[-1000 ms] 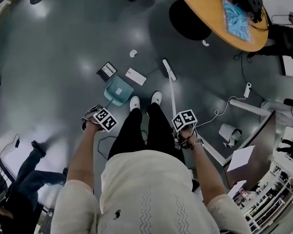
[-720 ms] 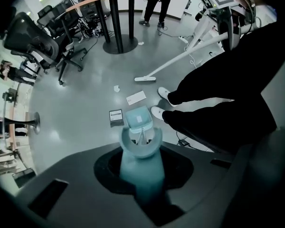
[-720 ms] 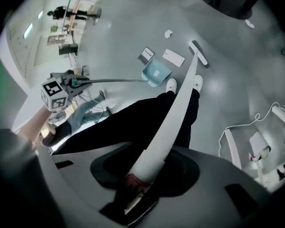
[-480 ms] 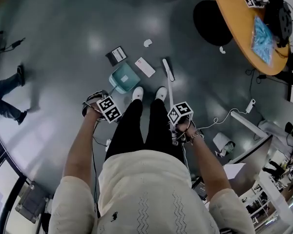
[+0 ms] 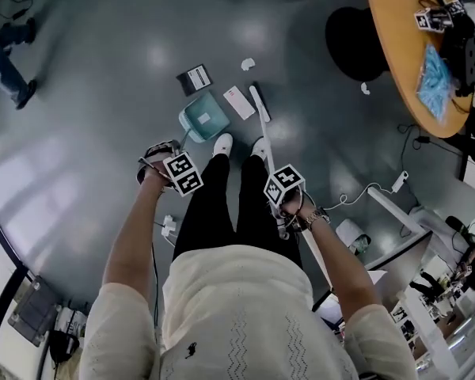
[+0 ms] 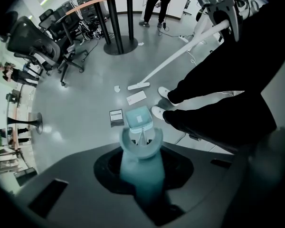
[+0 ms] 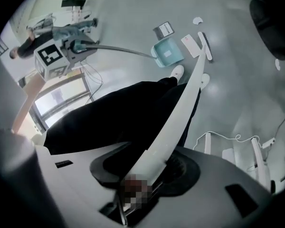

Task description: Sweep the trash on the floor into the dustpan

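A teal dustpan (image 5: 203,117) rests on the grey floor just ahead of my shoes; its long teal handle (image 6: 140,160) runs up into my left gripper (image 5: 157,161), which is shut on it. My right gripper (image 5: 289,212) is shut on the white broom handle (image 7: 180,113). The broom head (image 5: 259,103) lies on the floor right beside a white card (image 5: 239,102). A black-and-white card (image 5: 195,78) lies beyond the dustpan, and a crumpled paper scrap (image 5: 248,63) farther out. The dustpan (image 7: 168,51) also shows in the right gripper view.
A round orange table (image 5: 404,46) on a black base (image 5: 356,42) stands at the right. White cables and a power strip (image 5: 396,182) trail at my right. A person's legs (image 5: 8,30) are at the upper left. Office chairs (image 6: 28,37) stand beyond the trash.
The head view has swung. The broom head has moved left, closer to the white card. The bystander has moved from the lower left to the upper left. Both grips are unchanged.
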